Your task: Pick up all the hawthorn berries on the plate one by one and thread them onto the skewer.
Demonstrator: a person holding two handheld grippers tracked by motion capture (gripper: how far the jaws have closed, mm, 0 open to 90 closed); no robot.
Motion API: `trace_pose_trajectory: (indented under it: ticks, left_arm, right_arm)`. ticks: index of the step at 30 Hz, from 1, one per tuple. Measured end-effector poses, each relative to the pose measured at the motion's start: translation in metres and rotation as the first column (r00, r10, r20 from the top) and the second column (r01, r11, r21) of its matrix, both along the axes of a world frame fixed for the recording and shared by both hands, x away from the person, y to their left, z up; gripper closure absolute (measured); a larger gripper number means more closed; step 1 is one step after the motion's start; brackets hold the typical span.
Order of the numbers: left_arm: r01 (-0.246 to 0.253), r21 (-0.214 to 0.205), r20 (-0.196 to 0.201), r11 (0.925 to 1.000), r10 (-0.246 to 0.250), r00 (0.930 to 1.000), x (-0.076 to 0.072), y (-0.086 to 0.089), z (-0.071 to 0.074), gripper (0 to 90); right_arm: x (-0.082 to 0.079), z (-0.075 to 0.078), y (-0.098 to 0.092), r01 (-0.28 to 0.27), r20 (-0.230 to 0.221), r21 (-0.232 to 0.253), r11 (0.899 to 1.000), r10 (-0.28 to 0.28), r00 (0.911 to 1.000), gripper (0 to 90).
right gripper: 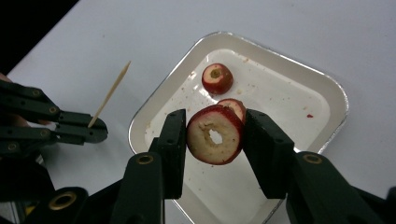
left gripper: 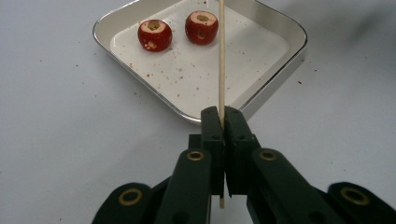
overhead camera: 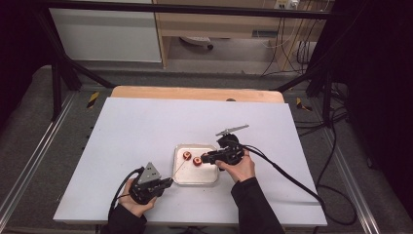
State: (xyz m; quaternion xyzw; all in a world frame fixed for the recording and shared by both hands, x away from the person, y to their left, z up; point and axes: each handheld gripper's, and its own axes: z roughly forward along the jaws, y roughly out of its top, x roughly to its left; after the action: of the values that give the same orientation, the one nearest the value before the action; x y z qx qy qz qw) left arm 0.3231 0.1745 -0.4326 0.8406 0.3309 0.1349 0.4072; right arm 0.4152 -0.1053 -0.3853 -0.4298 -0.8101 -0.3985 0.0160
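Note:
A silver tray lies at the table's front middle. Two cored red fruits rest in its far part. My right gripper is shut on a third cored red fruit, held above the tray with its hollow core facing the camera. In the high view this gripper reaches in from the tray's right side. My left gripper is shut on a thin wooden skewer that points up over the tray. It sits at the tray's front left corner.
The white table top has open room to the left, right and far side of the tray. Cables trail from both grippers toward the front edge. Small red crumbs speckle the tray and the table around it.

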Motion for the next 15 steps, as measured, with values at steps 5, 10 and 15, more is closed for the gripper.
trace_pose_trajectory:
  ticks: [5,10,15]
  left_arm:
    - [-0.005,-0.006,-0.004,1.0000,0.005,1.0000,-0.001,-0.001,-0.001,87.9]
    - [-0.013,-0.012,-0.007,0.9998,0.013,0.9999,-0.002,-0.003,-0.001,87.9]
    - [-0.030,-0.024,-0.011,0.9993,0.030,0.9995,-0.003,-0.004,-0.002,87.9]
  right_arm:
    - [-0.003,-0.004,-0.006,0.042,0.020,0.062,0.997,-0.044,0.9988,60.5]
    - [-0.007,-0.012,-0.012,0.090,0.028,0.153,0.984,-0.095,0.9951,60.5]
    - [-0.008,-0.017,-0.015,0.131,0.034,0.232,0.964,-0.143,0.9892,60.6]
